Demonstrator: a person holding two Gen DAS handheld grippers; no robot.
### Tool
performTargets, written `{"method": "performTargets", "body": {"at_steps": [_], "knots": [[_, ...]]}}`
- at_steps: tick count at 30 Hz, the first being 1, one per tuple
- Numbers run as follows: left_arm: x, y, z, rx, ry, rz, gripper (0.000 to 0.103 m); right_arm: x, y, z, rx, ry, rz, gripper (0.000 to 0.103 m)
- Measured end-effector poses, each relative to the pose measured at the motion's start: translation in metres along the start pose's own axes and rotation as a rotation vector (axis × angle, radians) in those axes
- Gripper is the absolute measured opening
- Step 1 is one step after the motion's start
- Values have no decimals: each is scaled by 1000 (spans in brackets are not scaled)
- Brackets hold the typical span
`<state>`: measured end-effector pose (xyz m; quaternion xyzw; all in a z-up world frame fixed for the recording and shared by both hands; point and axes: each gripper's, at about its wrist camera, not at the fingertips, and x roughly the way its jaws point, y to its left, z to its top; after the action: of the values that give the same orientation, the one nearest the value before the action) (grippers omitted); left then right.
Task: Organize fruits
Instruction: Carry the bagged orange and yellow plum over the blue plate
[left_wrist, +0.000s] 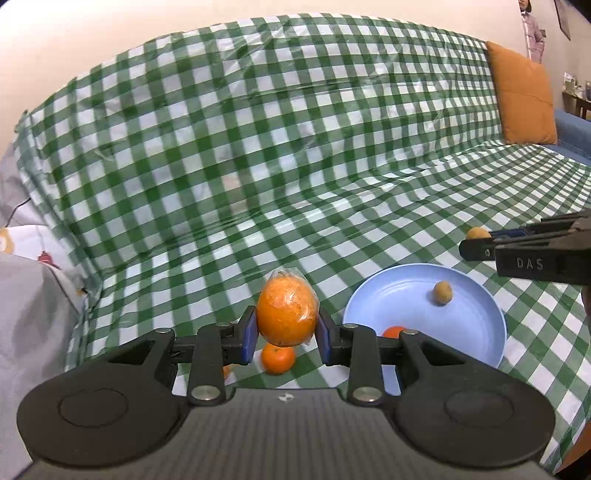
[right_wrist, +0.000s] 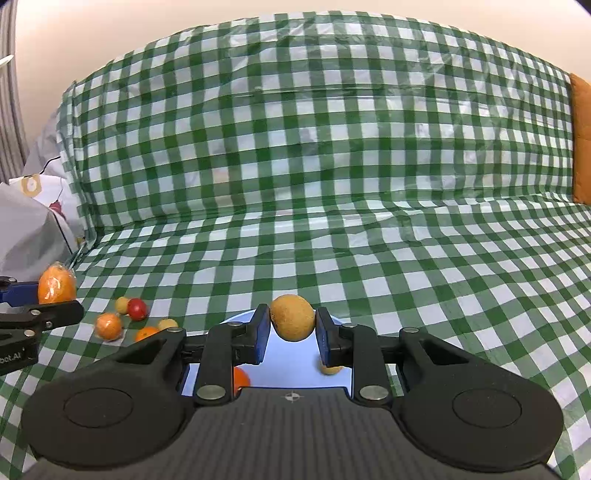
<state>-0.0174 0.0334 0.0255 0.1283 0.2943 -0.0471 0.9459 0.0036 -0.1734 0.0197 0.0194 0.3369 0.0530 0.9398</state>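
1. We have the left gripper (left_wrist: 285, 329) clamped on a plastic-wrapped orange (left_wrist: 287, 309), its blue pads (left_wrist: 249, 333) pressing both flanks, and the fruit is up off the checked cloth (left_wrist: 258, 166).
2. The orange stands with its long axis upright, the twisted end of the wrap pointing up and slightly away from us.
3. Just below it, a small tangerine (left_wrist: 278, 358) sits on the cloth, partly hidden by the held fruit.
4. Over on the right, the right gripper (right_wrist: 291, 329) is closed around a tan round fruit (right_wrist: 292, 317), holding it above the blue plate (left_wrist: 399, 295).
5. That tan fruit is nearly a ball; its slightly longer axis runs across, from pad to pad.
6. On the plate we see another tan fruit (left_wrist: 442, 292) near the far side and an orange one (left_wrist: 394, 332) at the near rim, half hidden behind the left gripper's linkage.
7. From the right wrist view, a loose cluster lies on the cloth left of the plate: a red fruit (right_wrist: 137, 308), a wrapped small orange (right_wrist: 108, 326), and a few more pieces close beside them.
8. An orange cushion (left_wrist: 522, 96) leans at the far right of the sofa back.
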Motion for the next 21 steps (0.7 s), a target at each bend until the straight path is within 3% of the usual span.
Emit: {"method": "performTargets", "body": {"at_steps": [5, 8, 12, 17, 21], "knots": [[22, 5, 4, -80, 73, -90, 36, 4, -6, -3, 2, 14, -27, 28], [28, 4, 6, -96, 78, -115, 36, 6, -14, -4, 34, 28, -73, 28], [32, -11, 6, -63, 74, -150, 36, 9, -26, -5, 94, 53, -85, 28], [36, -37, 4, 3, 91, -193, 36, 12, -23, -11, 74, 85, -79, 28], [44, -55, -2, 61, 148, -190, 36, 18, -21, -14, 66, 120, -74, 28]]}}
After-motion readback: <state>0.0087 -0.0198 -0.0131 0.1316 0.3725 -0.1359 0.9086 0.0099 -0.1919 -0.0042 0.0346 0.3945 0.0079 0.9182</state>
